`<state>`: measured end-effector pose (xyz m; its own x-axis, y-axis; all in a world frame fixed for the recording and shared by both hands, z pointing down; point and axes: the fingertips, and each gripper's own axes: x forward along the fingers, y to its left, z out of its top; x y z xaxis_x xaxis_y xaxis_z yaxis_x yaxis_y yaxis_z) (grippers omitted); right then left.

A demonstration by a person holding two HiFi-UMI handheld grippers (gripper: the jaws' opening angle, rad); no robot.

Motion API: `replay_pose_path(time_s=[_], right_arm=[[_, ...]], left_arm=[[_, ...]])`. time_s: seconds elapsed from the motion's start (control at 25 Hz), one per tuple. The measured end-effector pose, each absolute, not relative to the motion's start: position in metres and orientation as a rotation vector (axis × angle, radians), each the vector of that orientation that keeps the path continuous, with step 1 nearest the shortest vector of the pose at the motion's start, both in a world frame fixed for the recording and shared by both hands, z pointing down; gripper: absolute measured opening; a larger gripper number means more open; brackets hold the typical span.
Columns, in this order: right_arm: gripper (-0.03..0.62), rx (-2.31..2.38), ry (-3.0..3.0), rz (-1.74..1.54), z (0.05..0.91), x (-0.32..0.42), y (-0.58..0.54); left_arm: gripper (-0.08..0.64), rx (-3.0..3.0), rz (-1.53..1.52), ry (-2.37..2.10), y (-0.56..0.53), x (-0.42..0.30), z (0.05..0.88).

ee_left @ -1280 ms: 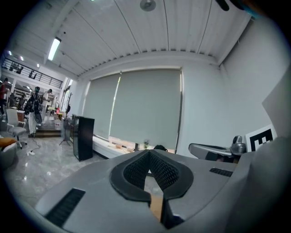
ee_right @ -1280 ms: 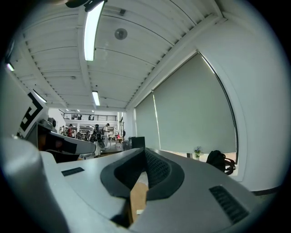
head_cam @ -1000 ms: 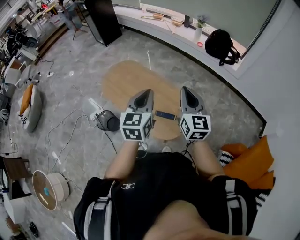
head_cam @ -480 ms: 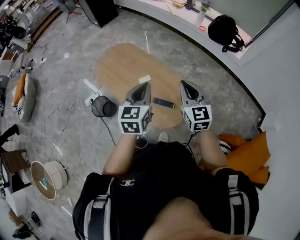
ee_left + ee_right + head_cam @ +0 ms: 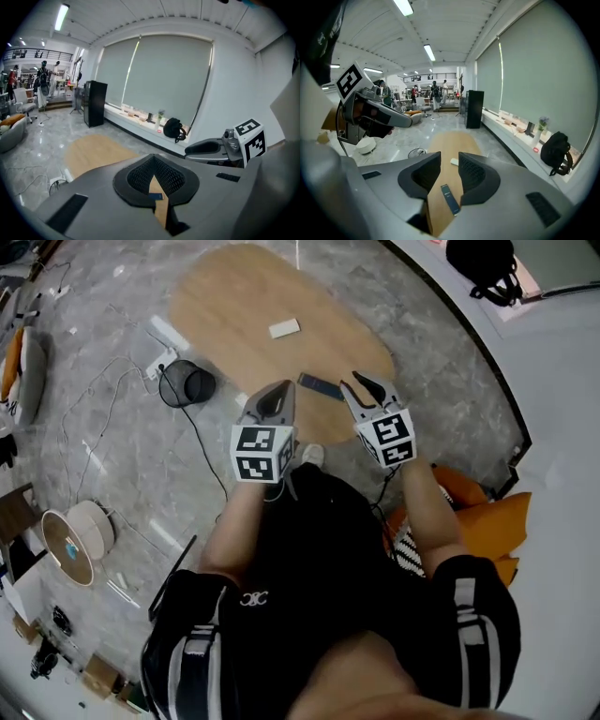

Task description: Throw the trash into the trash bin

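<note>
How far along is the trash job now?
Done: nothing shows yet. The white scrap and the dark strip lie on the table, apart from the bin on the floor.
In hand: nothing. The left tongs are shut and empty; the right tongs are opening near the strip, with nothing between them.
Left: pick up both pieces and drop them in the bin.

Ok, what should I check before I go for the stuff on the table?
1. Right tongs parted with nothing gripped: ok, they are opening.
2. Left tongs parted: not ok, shut and empty.
3. Dark flat item lying free on the table, in line with the right tongs: ok.
4. White piece free, farther along the table: ok.
5. Trash bin on the floor beside the table, mouth uncovered: ok.
6. Room left inside the bin: cannot tell.
</note>
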<state>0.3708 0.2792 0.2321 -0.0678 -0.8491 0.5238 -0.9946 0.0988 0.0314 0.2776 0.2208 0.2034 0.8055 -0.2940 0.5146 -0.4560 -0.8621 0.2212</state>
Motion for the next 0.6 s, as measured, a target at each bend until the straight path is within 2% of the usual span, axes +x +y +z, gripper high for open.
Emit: replay_pose_path(time_s=[0.32,0.6], right_arm=[[0.146,1.553,-1.975,0.687,0.377,0.360,0.261],[0.183,1.335,-1.953,0.712,0.486,0.354,0.249]], left_arm=[[0.012,2.510,0.802,-0.581,0.204,0.271,0.333],[0.012,2.425,0.897,-0.590,0.198,0.262,0.445]])
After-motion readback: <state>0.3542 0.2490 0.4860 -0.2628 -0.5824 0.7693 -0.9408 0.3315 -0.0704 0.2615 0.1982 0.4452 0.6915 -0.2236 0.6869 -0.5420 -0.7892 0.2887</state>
